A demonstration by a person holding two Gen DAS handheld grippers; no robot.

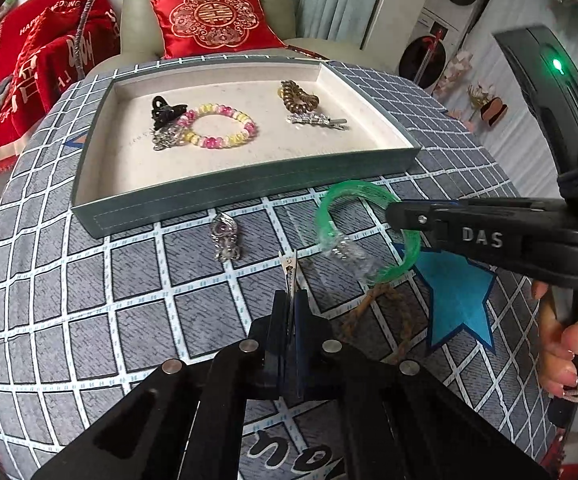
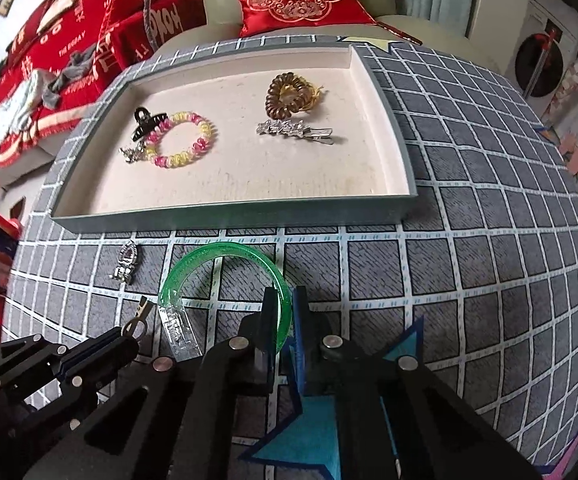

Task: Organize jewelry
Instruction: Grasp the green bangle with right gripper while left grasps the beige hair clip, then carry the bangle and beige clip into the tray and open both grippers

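A thin silver hair clip (image 1: 290, 268) sticks out from between the pads of my left gripper (image 1: 290, 296), which is shut on it just above the checked cloth. My right gripper (image 2: 284, 295) is shut on the rim of a green bangle (image 2: 225, 250) that has a clear plastic tag (image 2: 179, 334) hanging from it. From the left wrist the bangle (image 1: 325, 208) hangs tilted off the right gripper (image 1: 392, 213), near the front wall of the grey tray (image 1: 249, 186). A silver pendant-like piece (image 1: 225, 236) lies on the cloth before the tray.
The tray (image 2: 225, 216) holds a black claw clip (image 2: 147, 120), a pink and yellow bead bracelet (image 2: 183, 140), a brown coil tie (image 2: 287, 96) and a silver clip (image 2: 295, 130). A brown twisted cord (image 1: 373, 300) and blue star patch (image 1: 457, 296) lie near the grippers. A person's fingers (image 1: 569, 344) hold the right handle.
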